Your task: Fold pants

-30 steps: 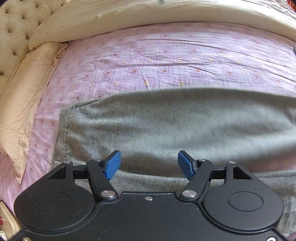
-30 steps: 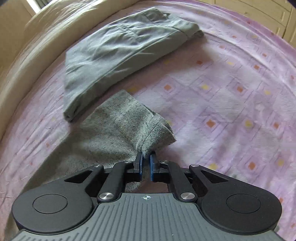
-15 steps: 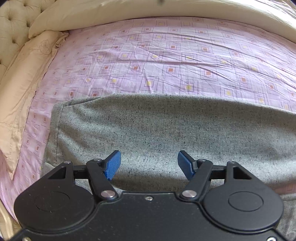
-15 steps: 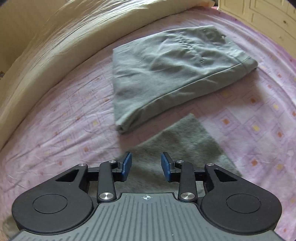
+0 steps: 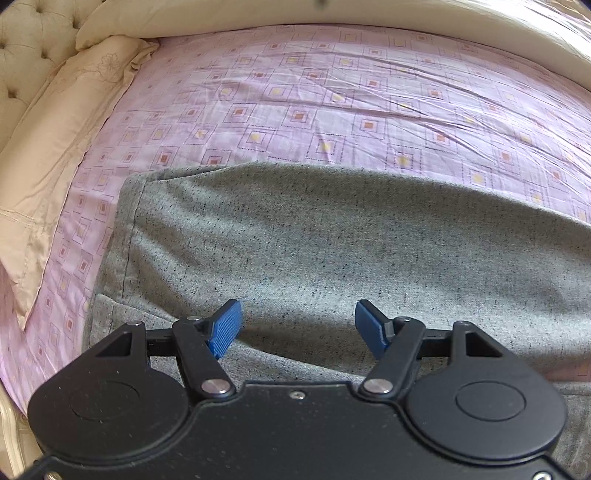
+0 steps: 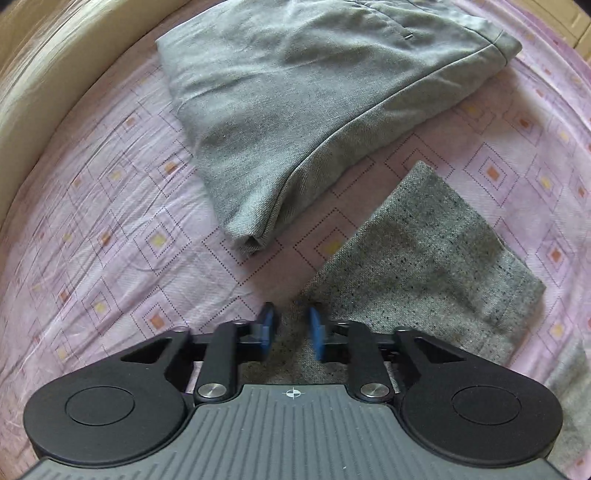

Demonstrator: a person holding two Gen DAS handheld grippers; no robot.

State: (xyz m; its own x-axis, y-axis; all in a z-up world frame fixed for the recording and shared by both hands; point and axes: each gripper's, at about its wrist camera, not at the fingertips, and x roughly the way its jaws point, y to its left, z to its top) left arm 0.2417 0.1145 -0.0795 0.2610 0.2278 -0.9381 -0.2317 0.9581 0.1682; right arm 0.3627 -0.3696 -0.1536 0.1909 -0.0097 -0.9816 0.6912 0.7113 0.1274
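The left gripper [image 5: 297, 328] is hanging wide open over the grey pants [image 5: 332, 240] lying flat across 6 o'clock, while the right gripper [image 6: 291, 328], jaws just closing but not yet pinching, is needing a deeper bite on their edge

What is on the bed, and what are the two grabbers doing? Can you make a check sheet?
Surface: pink patterned bedsheet, a little wrinkled.
Job's things: speckled grey pants lying flat; folded grey pants lying apart from them.
Clutter: nothing seen.
Grippers: left gripper has its jaws wide open above the speckled grey pants and holds nothing. The right gripper jaws have just been closing; a narrow gap shows over the cloth's edge, with no visible pinch.
Cables: maybe a thin dark cord at the left gripper's corner; hard to tell.
Surroundings: cream pillow, tufted headboard, cream duvet.
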